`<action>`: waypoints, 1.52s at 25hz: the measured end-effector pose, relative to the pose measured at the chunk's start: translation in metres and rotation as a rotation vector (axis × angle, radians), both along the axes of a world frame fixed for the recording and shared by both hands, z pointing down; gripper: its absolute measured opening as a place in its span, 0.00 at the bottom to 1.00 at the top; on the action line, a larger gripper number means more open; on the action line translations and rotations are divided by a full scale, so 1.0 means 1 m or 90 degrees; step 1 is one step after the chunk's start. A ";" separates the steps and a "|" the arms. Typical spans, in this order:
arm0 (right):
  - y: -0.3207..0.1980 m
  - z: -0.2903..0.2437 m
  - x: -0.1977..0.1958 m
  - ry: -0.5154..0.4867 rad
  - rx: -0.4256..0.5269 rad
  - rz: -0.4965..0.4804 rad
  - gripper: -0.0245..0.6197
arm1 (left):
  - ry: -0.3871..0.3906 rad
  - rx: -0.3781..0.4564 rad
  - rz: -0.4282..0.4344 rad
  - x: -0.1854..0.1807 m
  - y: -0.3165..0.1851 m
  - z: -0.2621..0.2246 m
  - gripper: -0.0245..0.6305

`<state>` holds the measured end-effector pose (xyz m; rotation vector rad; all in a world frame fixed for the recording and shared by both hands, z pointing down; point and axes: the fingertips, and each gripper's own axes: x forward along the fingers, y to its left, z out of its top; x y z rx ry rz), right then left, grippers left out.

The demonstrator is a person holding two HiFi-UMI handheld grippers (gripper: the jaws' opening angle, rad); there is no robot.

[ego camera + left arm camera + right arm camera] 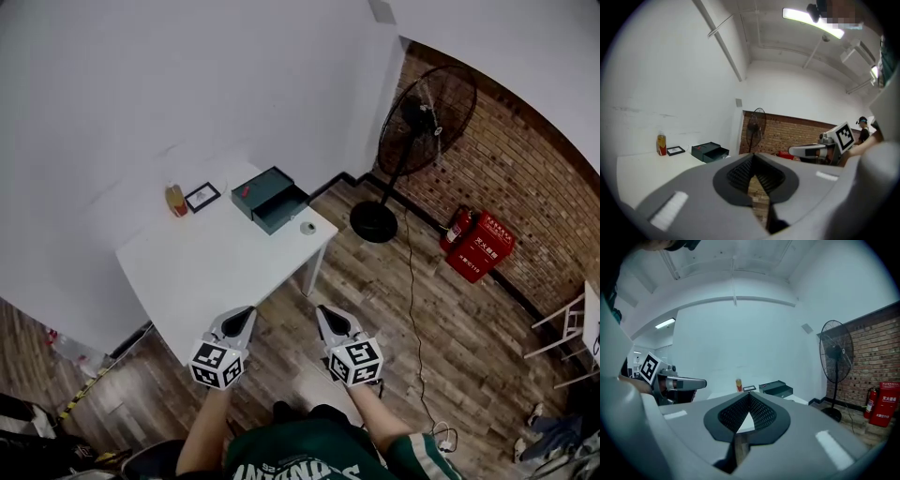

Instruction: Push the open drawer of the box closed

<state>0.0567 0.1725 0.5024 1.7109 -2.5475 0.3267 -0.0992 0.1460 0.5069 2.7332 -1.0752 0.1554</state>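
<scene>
Drawer (283, 210) of the dark-green rectangular box (262, 185) juts open; left tool (247, 314) and right tool (323, 314) are clenched, empty.

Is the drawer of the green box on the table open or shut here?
Open. In the head view the drawer juts out from the front of the box, with its inside showing.

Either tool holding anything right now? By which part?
Nothing held: left tool and right tool are both shut with nothing between the jaws.
</scene>
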 end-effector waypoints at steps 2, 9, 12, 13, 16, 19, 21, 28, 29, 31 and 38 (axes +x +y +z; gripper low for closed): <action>-0.003 0.002 -0.003 -0.006 -0.004 0.004 0.04 | -0.001 -0.001 0.006 -0.002 -0.004 0.001 0.12; -0.017 0.003 0.003 -0.007 0.000 0.027 0.04 | 0.005 -0.009 0.014 -0.002 -0.022 0.006 0.12; -0.025 0.008 0.005 -0.008 -0.003 0.025 0.04 | 0.001 -0.019 0.015 -0.001 -0.030 0.014 0.12; -0.029 0.009 0.006 -0.009 -0.004 0.024 0.04 | 0.000 -0.020 0.015 0.000 -0.034 0.015 0.12; -0.043 0.013 0.008 -0.011 -0.006 0.021 0.04 | -0.002 -0.020 0.011 0.002 -0.045 0.015 0.11; -0.065 0.016 0.009 -0.010 -0.005 0.018 0.04 | -0.003 -0.023 0.003 0.002 -0.065 0.018 0.11; -0.085 0.020 0.009 -0.013 -0.010 0.014 0.04 | -0.005 -0.026 -0.004 0.000 -0.084 0.019 0.12; -0.174 0.029 0.024 -0.009 -0.028 -0.006 0.04 | -0.012 -0.042 -0.038 0.009 -0.161 0.027 0.12; -0.189 0.028 0.027 -0.008 -0.029 -0.013 0.04 | -0.013 -0.042 -0.043 0.013 -0.175 0.025 0.12; -0.221 0.026 0.034 -0.004 -0.031 -0.024 0.04 | -0.015 -0.045 -0.049 0.023 -0.203 0.022 0.11; -0.325 0.021 0.048 0.028 -0.029 -0.092 0.04 | -0.016 -0.044 -0.084 0.055 -0.299 0.009 0.12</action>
